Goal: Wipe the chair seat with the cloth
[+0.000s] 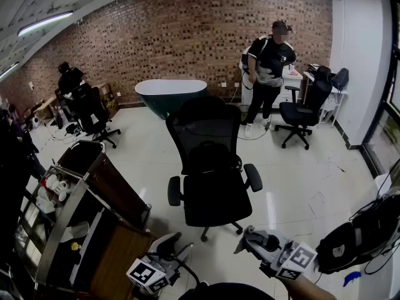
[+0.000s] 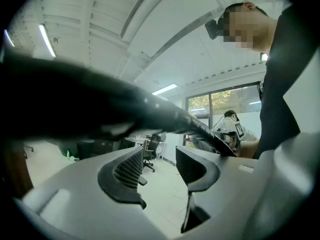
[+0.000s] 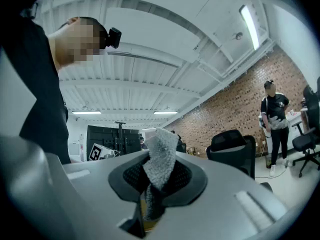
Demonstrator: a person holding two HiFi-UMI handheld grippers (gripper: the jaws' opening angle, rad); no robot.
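From the head view, a black chair point(image 1: 211, 161) stands in the middle of the floor, and its seat point(image 1: 212, 200) is bare. The left tool point(image 1: 170, 250) and right tool point(image 1: 255, 237) are low and near, not touching the chair. A person point(image 1: 267, 67) stands far off by the brick wall.

In the left gripper view, the left tool's jaws are spread, with nothing between them.

In the right gripper view, the right tool pinches a fuzzy gray cloth point(image 3: 161, 154) that sticks up.

Head view down onto chair point(image 1: 209, 186), 2 gripper views tilted ceilingward, right sharing chair
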